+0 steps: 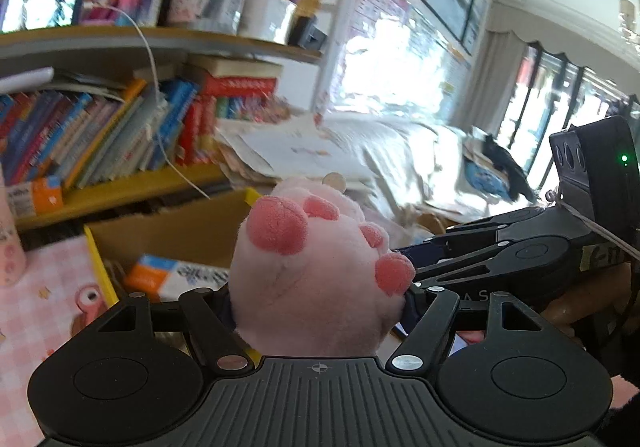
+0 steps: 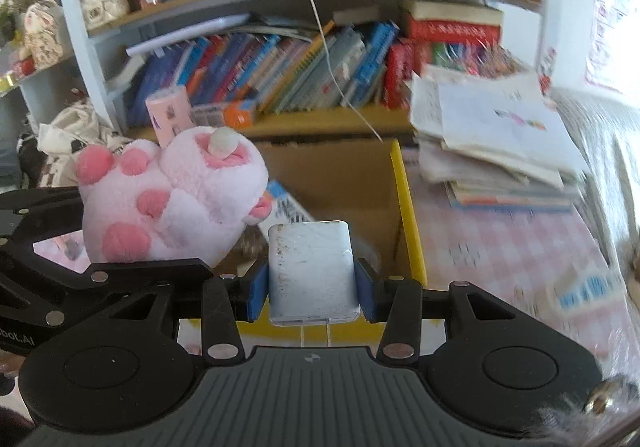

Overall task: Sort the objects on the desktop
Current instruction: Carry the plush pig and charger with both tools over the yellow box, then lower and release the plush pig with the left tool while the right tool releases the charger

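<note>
My left gripper is shut on a pink plush cat paw with darker pink pads, held up in the air. The same paw shows in the right wrist view at the left, above the left gripper's black frame. My right gripper is shut on a white plug-in charger, its blue pads pressed on both sides and its prongs pointing back at the camera. Both are held over an open cardboard box with a yellow rim.
The box holds an orange and white packet. Shelves of books stand behind it. A stack of papers and books lies at the right on the pink checked tablecloth. A white cable hangs down from the shelf.
</note>
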